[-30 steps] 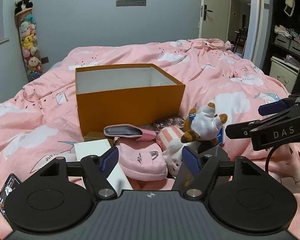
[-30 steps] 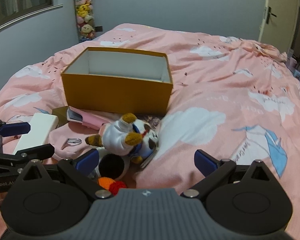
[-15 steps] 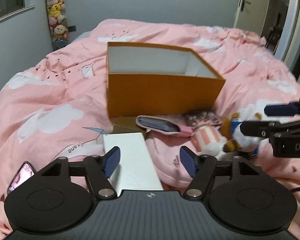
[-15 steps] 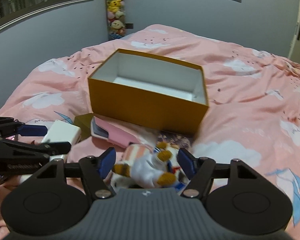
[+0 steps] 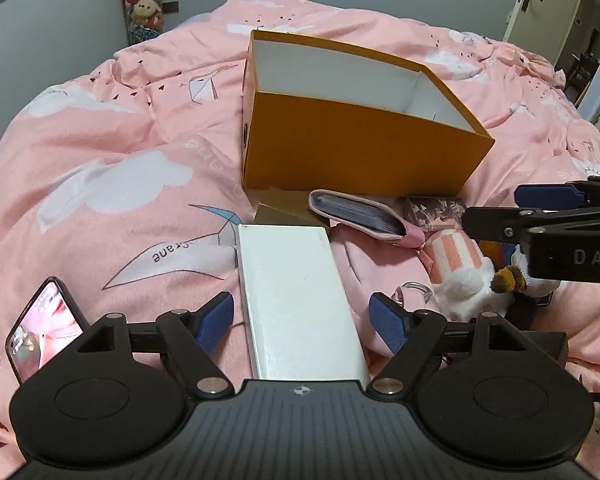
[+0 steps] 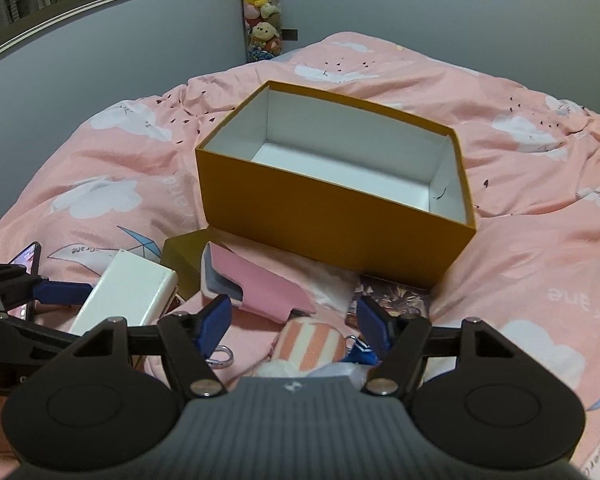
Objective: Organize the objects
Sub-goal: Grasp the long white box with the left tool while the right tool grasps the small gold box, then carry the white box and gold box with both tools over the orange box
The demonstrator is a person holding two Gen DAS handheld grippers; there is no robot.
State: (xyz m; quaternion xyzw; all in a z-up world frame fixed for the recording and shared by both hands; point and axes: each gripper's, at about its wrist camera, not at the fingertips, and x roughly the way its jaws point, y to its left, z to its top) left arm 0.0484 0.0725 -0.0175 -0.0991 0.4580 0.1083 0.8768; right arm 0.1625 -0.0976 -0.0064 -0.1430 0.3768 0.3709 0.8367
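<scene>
An open, empty orange box (image 5: 360, 152) (image 6: 320, 232) stands on the pink bedspread. In front of it lie a white box (image 5: 296, 292) (image 6: 128, 292), a pink card wallet (image 5: 360, 216) (image 6: 260, 284), a striped plush (image 5: 456, 256) (image 6: 314, 344) and a small white plush toy (image 5: 476, 292). My left gripper (image 5: 302, 318) straddles the white box's near end; its jaws are opening and the pads stand clear of the box. My right gripper (image 6: 296, 322) hovers over the plush pile with the striped plush between its fingers, not pressed. The white toy is mostly hidden under it.
A lit phone (image 5: 40, 332) lies at the left by my left gripper. A gold flat box (image 5: 284, 210) and a pack of cards (image 5: 436, 208) sit against the orange box. A metal clip (image 6: 220, 358) lies on the bedspread. Grey walls and a door stand behind.
My left gripper shifted left from the pink pouch to over the white box and its jaws widened. My right gripper narrowed its jaws and moved left over the plush toy.
</scene>
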